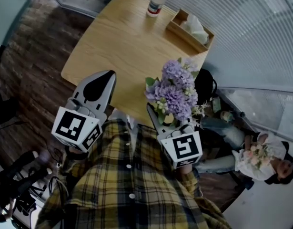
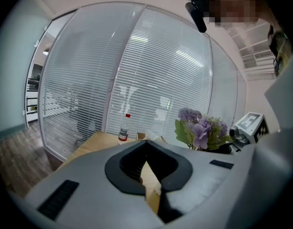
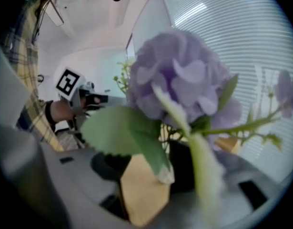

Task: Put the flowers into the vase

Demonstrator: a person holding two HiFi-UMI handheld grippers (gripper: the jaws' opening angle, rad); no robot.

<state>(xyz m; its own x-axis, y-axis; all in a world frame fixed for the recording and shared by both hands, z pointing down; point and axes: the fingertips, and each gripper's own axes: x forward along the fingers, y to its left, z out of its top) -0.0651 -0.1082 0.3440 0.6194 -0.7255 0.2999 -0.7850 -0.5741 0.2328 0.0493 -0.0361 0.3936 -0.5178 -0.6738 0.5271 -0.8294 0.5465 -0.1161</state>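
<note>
A bunch of purple flowers [image 1: 175, 92] with green leaves stands up from my right gripper [image 1: 166, 120], which is shut on the stems at the table's near right corner. In the right gripper view the blooms [image 3: 179, 80] fill the picture and pale stems run down between the jaws of that gripper [image 3: 170, 171]. My left gripper [image 1: 99, 82] hovers over the table's near edge, left of the flowers, shut with nothing in it. From the left gripper [image 2: 146, 144] view the flowers [image 2: 202, 130] show at the right. No vase shows in any view.
The wooden table [image 1: 117, 42] carries a clear bottle with a red cap [image 1: 157, 1] and a wooden tissue box [image 1: 190, 30] at its far side. A glass wall with blinds [image 1: 260, 27] runs behind. A person [image 1: 260, 156] sits on the floor at right.
</note>
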